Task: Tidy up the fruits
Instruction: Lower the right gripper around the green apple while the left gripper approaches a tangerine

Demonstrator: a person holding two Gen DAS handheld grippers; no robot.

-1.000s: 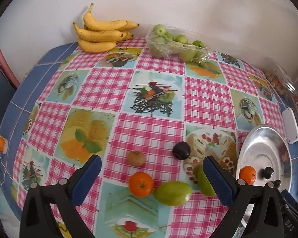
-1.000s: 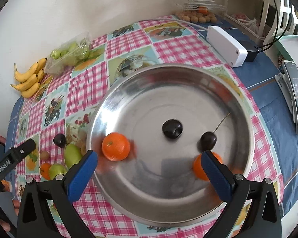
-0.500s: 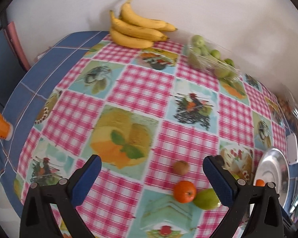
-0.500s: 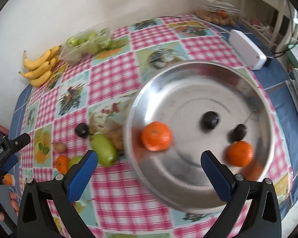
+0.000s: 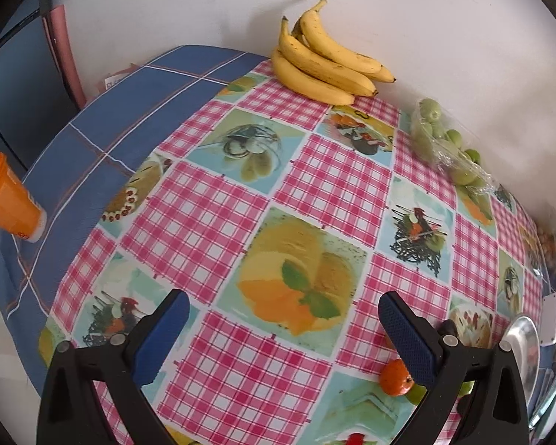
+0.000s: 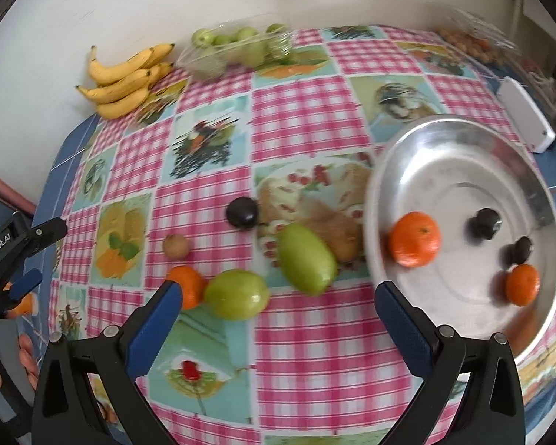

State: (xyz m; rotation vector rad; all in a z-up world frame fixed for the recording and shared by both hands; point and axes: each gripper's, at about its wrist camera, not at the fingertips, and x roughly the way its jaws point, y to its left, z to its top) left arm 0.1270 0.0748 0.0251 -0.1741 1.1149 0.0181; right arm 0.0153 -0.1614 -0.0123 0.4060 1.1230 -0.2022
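In the right wrist view a silver plate [image 6: 459, 129] at the right holds two oranges [image 6: 415, 239] and two dark plums [image 6: 483, 222]. Left of it on the checked cloth lie a long green fruit [image 6: 305, 257], a round green fruit [image 6: 236, 294], a third orange [image 6: 187, 285], a dark plum [image 6: 242, 212], a small kiwi [image 6: 175, 246] and a brown fruit [image 6: 343, 243]. My right gripper [image 6: 278, 291] hangs open above the green fruits. My left gripper [image 5: 282, 300] is open over bare cloth; the loose orange [image 5: 394, 372] peeks from behind its right finger.
Bananas [image 5: 326, 63] and a bag of green fruits [image 5: 452, 148] lie against the back wall. An orange cup [image 5: 7, 200] stands at the table's left edge. A white box [image 6: 526, 118] and a clear tub of small fruits [image 6: 470, 40] sit behind the plate.
My right gripper has swung left, from above the plate to above the loose fruits. My left gripper has turned left, away from those fruits. Both stay open.
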